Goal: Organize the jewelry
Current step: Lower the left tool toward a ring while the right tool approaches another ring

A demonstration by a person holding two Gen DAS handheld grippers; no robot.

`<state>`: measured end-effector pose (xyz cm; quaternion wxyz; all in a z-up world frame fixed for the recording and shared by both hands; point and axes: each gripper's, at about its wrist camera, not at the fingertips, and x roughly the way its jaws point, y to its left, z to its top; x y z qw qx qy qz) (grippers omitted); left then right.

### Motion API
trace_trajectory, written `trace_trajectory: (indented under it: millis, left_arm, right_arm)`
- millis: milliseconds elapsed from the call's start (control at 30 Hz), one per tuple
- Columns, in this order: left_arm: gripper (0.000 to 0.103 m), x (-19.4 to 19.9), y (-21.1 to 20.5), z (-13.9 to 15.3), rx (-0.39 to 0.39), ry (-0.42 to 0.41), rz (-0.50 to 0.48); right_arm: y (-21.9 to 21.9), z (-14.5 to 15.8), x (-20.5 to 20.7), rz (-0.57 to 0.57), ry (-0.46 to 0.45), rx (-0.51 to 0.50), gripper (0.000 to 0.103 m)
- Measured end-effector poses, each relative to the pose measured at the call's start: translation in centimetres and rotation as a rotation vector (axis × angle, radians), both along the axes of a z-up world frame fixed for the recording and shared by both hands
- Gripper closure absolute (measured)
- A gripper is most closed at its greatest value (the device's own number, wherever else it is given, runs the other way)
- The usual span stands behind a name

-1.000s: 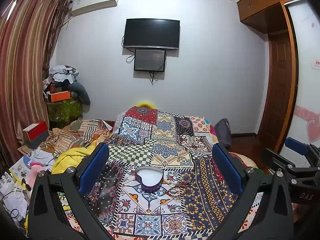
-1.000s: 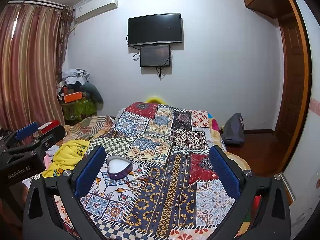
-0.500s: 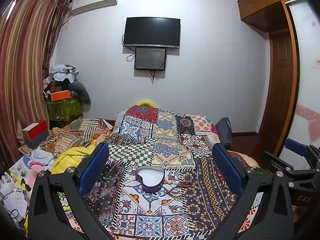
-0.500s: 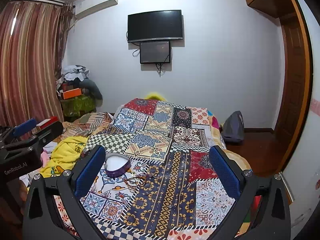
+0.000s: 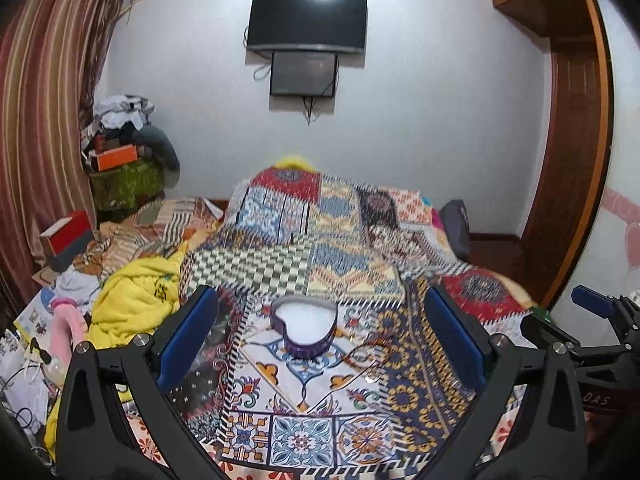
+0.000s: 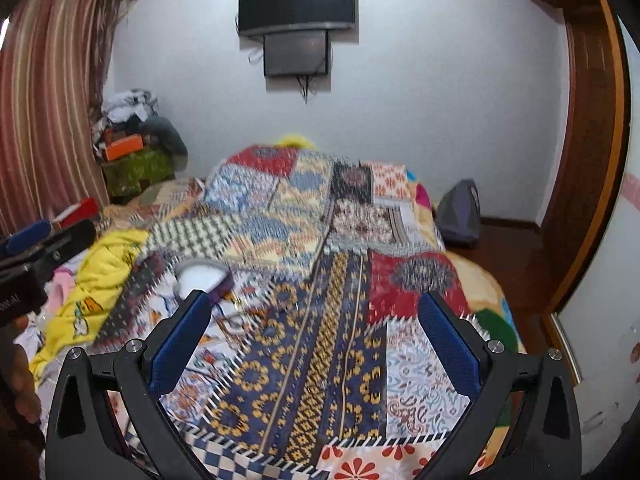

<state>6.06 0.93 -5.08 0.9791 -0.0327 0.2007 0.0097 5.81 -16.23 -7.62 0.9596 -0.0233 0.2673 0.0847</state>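
A purple heart-shaped box (image 5: 305, 327) with a white lining lies open on the patchwork bedspread (image 5: 320, 264). Thin chains and small jewelry pieces (image 5: 370, 354) are strewn just to its right. My left gripper (image 5: 320, 332) is open above the bed, with the box seen between its blue pads. In the right wrist view the same box (image 6: 202, 276) shows blurred at the left, with the jewelry (image 6: 234, 320) beside it. My right gripper (image 6: 316, 340) is open, empty, and lies to the right of the box. The right gripper also shows at the edge of the left wrist view (image 5: 592, 308).
A yellow cloth (image 5: 136, 300) and cluttered items lie left of the bed. A red box (image 5: 66, 238) and piled shelf (image 5: 124, 160) stand by the curtain. A dark bag (image 6: 460, 212) sits on the floor near the wooden door (image 6: 588, 152). A TV (image 5: 307, 22) hangs on the far wall.
Both cameras have tilted down and come closer to the bed, so the box appears larger. The right view is motion-blurred and has swung right. Both grippers stay open.
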Motion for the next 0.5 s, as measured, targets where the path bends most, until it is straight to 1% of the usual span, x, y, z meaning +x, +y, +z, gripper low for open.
trace_trajectory:
  millis: [67, 133, 167, 233, 300, 367, 433, 467, 500]
  left_arm:
    - [0.000, 1.0, 0.2, -1.2, -0.001, 0.030, -0.008]
    - [0.000, 1.9, 0.3, -2.6, -0.003, 0.086, -0.018]
    - [0.000, 2.3, 0.4, -3.1, -0.002, 0.097, -0.021]
    - [0.001, 2.9, 0.4, -4.5, 0.000, 0.143, -0.029]
    - [0.005, 3.4, 0.3, -6.0, 0.004, 0.198, -0.048]
    - [0.012, 4.0, 0.2, -7.4, 0.012, 0.254, -0.066]
    - [0.017, 4.6, 0.4, -8.5, 0.037, 0.300, -0.080]
    - [0.021, 5.0, 0.9, -9.2, 0.082, 0.330, -0.085]
    - [0.024, 5.3, 0.8, -9.8, 0.080, 0.352, -0.095]
  right_arm:
    - [-0.1, -0.9, 0.5, 0.001, 0.040, -0.012, 0.000]
    - [-0.5, -2.2, 0.9, 0.002, 0.087, -0.023, 0.001]
    - [-0.7, -2.8, 1.2, 0.004, 0.112, -0.026, 0.001]
    - [-0.9, -3.9, 1.5, 0.009, 0.151, -0.032, 0.003]
    - [-0.9, -5.0, 1.9, 0.020, 0.198, -0.046, 0.011]
    - [-0.8, -5.9, 2.3, 0.034, 0.241, -0.053, 0.017]
    - [-0.8, -7.0, 2.7, 0.055, 0.290, -0.046, 0.023]
    - [-0.8, -7.6, 2.9, 0.066, 0.319, -0.037, 0.027]
    - [-0.9, -8.1, 3.2, 0.075, 0.340, -0.027, 0.031]
